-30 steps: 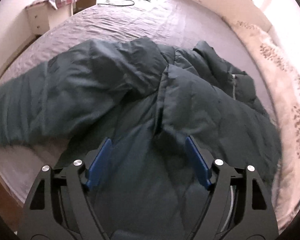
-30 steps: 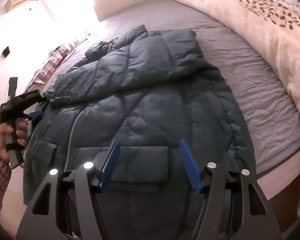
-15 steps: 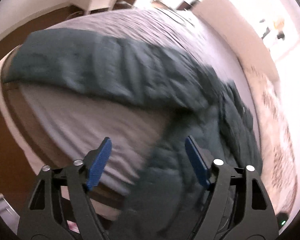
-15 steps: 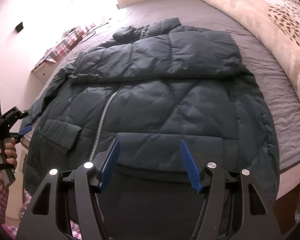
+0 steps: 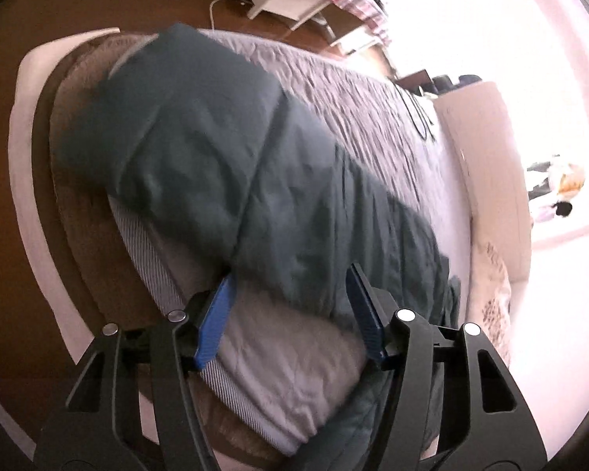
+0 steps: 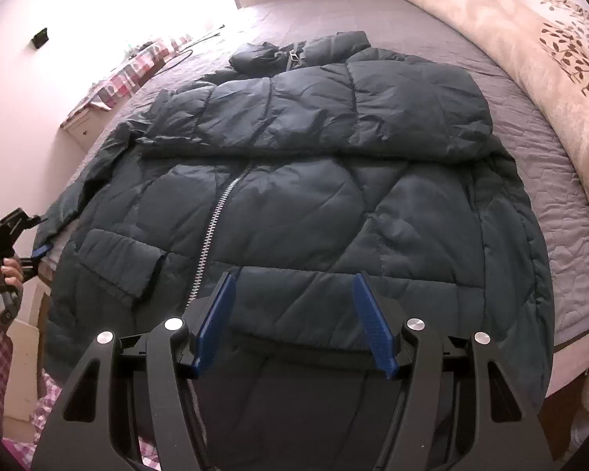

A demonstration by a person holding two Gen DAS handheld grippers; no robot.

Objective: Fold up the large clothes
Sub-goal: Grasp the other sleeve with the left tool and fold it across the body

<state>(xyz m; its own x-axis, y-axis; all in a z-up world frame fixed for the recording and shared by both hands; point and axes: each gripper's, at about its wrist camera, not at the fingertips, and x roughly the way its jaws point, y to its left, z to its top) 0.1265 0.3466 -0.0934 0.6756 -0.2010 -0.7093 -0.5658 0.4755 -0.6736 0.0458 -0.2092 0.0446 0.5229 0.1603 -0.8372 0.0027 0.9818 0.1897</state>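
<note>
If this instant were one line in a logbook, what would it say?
stage: sleeve fold | left gripper: open, at outstretched sleeve | right gripper: open, over jacket hem | other sleeve: across chest

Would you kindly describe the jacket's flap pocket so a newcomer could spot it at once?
Start at the grey bed, where a dark puffer jacket lies spread out. Follow its silver zipper down toward the hem. The pocket sits just left of it, the only raised rectangular flap on the quilted front.
</note>
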